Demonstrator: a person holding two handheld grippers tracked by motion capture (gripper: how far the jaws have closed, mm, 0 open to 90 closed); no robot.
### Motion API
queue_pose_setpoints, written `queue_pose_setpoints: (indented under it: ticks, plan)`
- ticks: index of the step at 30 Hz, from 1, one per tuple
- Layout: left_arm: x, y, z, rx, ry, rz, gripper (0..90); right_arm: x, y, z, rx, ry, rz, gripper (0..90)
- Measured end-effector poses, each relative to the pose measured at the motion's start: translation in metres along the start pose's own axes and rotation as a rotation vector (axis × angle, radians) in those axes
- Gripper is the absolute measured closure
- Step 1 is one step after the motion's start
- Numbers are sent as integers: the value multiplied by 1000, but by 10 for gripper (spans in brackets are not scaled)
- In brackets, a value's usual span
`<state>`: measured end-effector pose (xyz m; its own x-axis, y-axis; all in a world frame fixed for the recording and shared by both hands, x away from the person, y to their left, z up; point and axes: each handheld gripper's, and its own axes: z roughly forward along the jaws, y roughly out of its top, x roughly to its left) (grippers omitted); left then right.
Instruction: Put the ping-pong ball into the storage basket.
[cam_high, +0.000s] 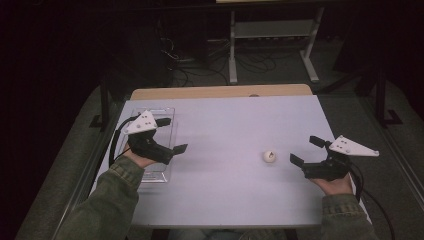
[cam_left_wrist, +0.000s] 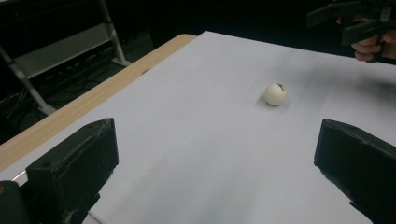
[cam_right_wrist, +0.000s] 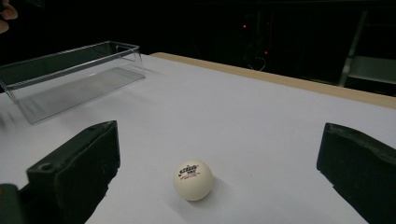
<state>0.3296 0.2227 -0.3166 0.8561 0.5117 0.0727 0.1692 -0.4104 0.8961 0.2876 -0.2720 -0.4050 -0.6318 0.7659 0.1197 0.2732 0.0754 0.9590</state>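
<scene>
Two hand-held grippers, jaws apart: right hand-held gripper (cam_high: 302, 149) near ball (cam_high: 269, 156); left hand-held gripper (cam_high: 171, 134) over clear tray (cam_high: 167, 112).

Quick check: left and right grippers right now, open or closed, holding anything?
Left gripper: open, holding nothing, above the clear plastic tray.
Right gripper: open, holding nothing, jaws facing the ping-pong ball without touching it.

Olive-green sleeves (cam_high: 112, 192), black tongs (cam_high: 170, 135) with grey three-cornered plates, black cables.
</scene>
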Motion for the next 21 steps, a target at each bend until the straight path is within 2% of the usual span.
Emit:
queue_pose_setpoints:
  ticks: [9,21]
  plan:
    - [-2,8,13,33,-32,26,0,0,0,0,1,0,-1,0]
    - [-2,15,29,64,-65,27,0,0,0,0,2,3,-2,0]
